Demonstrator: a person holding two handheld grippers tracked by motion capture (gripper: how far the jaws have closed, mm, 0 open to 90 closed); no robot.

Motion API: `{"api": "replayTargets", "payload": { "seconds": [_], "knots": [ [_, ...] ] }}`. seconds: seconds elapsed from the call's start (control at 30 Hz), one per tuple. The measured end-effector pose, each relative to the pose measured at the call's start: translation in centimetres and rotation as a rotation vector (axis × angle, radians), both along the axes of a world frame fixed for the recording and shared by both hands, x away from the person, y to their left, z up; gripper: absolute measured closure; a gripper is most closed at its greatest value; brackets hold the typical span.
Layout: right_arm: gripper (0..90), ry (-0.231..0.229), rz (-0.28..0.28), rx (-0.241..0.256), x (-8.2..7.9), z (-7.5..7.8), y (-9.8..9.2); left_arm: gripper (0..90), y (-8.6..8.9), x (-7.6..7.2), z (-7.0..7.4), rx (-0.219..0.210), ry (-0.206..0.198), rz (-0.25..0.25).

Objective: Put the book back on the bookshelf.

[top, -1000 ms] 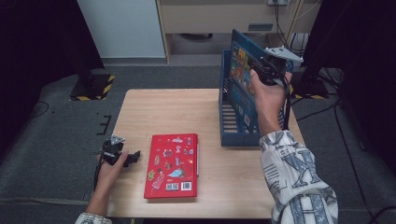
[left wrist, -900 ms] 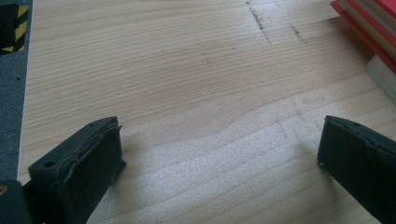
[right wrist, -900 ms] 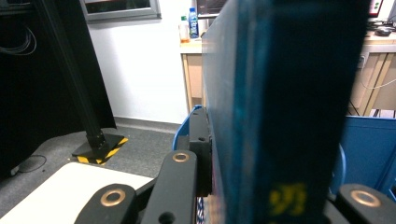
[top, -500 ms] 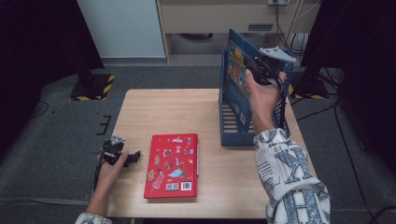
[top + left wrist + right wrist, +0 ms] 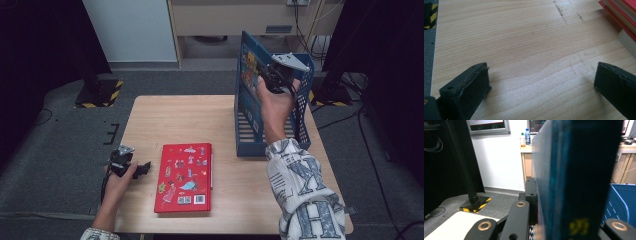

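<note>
Blue hardcover book (image 5: pixel 248 67) with a picture cover stands upright over the left side of the blue plastic mesh file rack (image 5: pixel 304 107), pinched at its upper edge by the fingers of the right gripper (image 5: pixel 267 80), which the person's right hand (image 5: pixel 274 102) holds up above the rack. In the right gripper view the book (image 5: pixel 576 177) rises as a tall dark blue slab between the black fingers (image 5: pixel 530 195), which press against its two sides, and part of the rack (image 5: pixel 619 202) shows low at the right. The rack sits at the far right of the pale wooden tabletop (image 5: pixel 175 120). A red flat picture book (image 5: pixel 185 177) lies cover-up near the front edge of the tabletop, well apart from the rack. The left gripper (image 5: pixel 137 169) rests low at the front left corner of the tabletop, just beside the red book, held by the left hand (image 5: pixel 117 182). In the left gripper view its fingers (image 5: pixel 471 86) are spread wide over bare wood, gripping nothing, with the red book's edge (image 5: pixel 619 10) at the upper right corner.
</note>
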State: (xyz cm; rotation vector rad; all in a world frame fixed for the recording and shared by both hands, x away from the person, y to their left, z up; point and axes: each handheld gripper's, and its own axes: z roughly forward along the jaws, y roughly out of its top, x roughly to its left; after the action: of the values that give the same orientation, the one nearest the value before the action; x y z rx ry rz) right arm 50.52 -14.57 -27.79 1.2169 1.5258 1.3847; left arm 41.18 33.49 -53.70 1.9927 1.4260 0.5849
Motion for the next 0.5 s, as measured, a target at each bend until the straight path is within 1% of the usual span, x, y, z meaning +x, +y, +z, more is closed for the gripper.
{"api": "replayTargets", "payload": {
  "seconds": [0.23,0.5],
  "knots": [
    [82.3,-0.021,-0.006,-0.001,0.0,-0.8,0.2,0.0,0.0,0.0,0.0,-0.001,0.001,0.001],
    [82.3,-0.030,0.002,-0.004,0.1,-1.9,0.1,0.0,0.0,0.0,0.0,0.004,0.004,-0.004]
  ]
}}
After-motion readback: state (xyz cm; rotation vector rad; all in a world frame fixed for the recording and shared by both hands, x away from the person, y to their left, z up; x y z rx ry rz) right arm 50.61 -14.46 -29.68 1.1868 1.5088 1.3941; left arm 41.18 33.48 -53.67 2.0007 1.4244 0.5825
